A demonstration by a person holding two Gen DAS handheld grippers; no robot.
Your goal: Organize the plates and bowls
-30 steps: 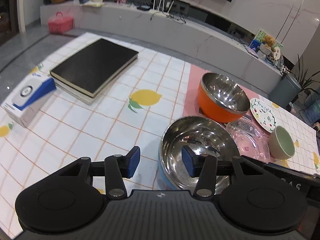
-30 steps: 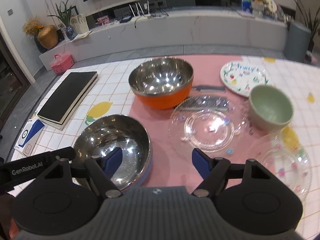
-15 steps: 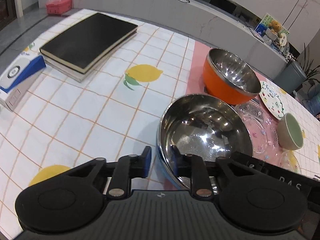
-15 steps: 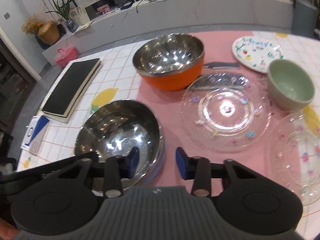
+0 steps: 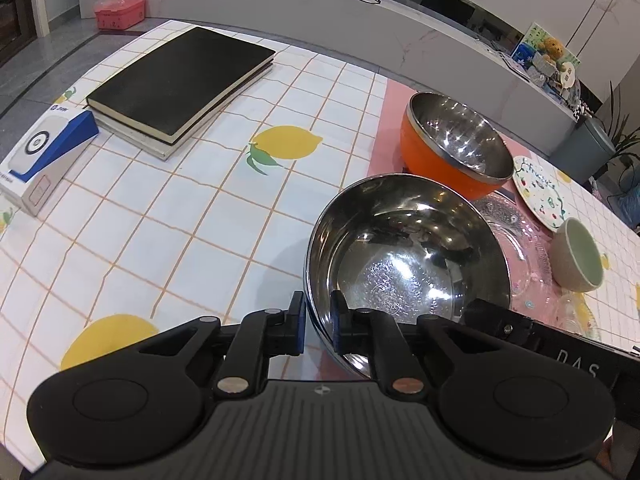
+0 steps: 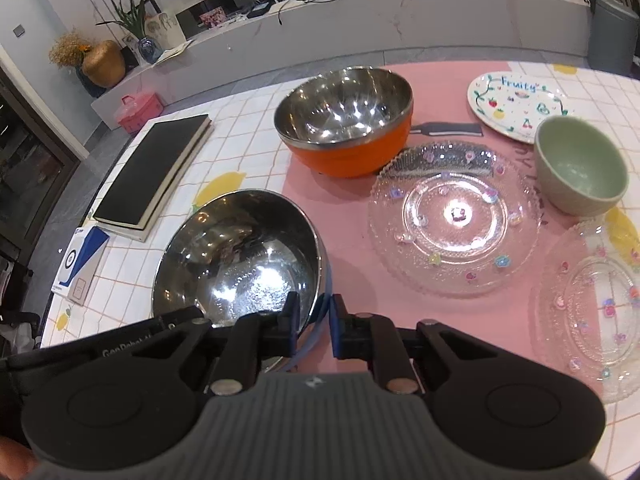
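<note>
A steel bowl with a blue outside (image 5: 404, 256) (image 6: 240, 256) is held up off the table by both grippers. My left gripper (image 5: 318, 326) is shut on its near left rim. My right gripper (image 6: 314, 328) is shut on its near right rim. Beyond it an orange bowl with a steel inside (image 5: 456, 148) (image 6: 348, 120) stands on the pink mat. A clear glass plate (image 6: 452, 216), a green bowl (image 6: 580, 166) (image 5: 578, 256), a painted "Fruity" plate (image 6: 520, 104) (image 5: 540, 196) and a second glass plate (image 6: 596, 300) lie to the right.
A black book on a stack (image 5: 180, 80) (image 6: 156, 168) and a blue-and-white box (image 5: 44, 156) (image 6: 82, 264) lie at the left of the tiled tablecloth. A dark flat tool (image 6: 448, 129) lies behind the glass plate. A low white cabinet (image 5: 360, 20) runs behind the table.
Both grippers closed from open onto the rim of the blue steel bowl, one on each side, and the bowl has risen and tilted a little off the table.
</note>
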